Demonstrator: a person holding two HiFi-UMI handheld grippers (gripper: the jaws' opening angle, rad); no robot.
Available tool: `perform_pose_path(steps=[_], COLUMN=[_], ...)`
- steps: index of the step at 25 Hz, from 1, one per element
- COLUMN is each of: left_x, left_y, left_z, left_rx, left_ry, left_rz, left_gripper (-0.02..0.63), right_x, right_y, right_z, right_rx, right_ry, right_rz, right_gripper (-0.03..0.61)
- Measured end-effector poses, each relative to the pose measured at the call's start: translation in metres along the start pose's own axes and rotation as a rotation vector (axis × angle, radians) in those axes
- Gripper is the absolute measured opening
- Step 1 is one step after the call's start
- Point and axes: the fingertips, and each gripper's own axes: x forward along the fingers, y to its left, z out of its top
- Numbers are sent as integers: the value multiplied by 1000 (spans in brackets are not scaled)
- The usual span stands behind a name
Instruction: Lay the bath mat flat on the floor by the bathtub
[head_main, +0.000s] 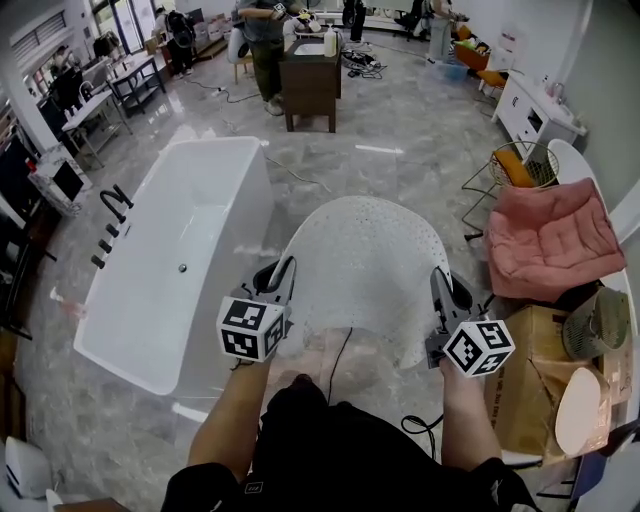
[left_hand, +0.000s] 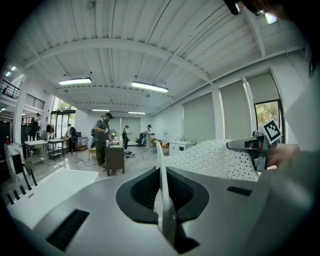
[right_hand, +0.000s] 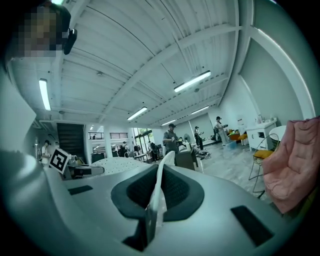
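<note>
Left gripper (left_hand: 161, 167): jaws pressed together, pinching thin white edge of bath mat (left_hand: 220, 157). Right gripper (right_hand: 159, 182): same, clamped on mat's edge. Only head view shows whole mat: perforated, arched between both grippers, just right of white bathtub (head_main: 190, 230). Right gripper view shows pink cushion (right_hand: 292, 160) near.

The grey marbled floor (head_main: 400, 120) carries a white bathtub (head_main: 190, 250) along its left side. A dark wooden cabinet (head_main: 310, 85) stands toward the far edge, with cables (head_main: 362, 62) strewn near it. A wire chair (head_main: 515, 170) and a cardboard box (head_main: 530, 380) stand at the right edge.
</note>
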Motion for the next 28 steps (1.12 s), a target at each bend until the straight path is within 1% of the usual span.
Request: perform_pose_path(steps=[7, 13, 19, 24, 28], left_x=[37, 87, 154, 216, 263], left_y=[-3, 24, 76, 135, 187], left_z=[-4, 0, 10, 24, 34], left_rx=[-9, -28, -46, -49, -51], left_ry=[3, -1, -10, 7, 5], left_rz=[-19, -39, -44, -55, -53], left_gripper=[18, 18, 18, 18, 18], right_x=[18, 68, 146, 229, 297], right_y=[-30, -50, -75, -92, -103], right_z=[-9, -3, 1, 13, 19], right_rx=[48, 44, 34, 16, 2], right_ry=[19, 29, 59, 90, 102], right_rz=[-23, -45, -60, -61, -63], right_gripper=[23, 23, 23, 23, 23])
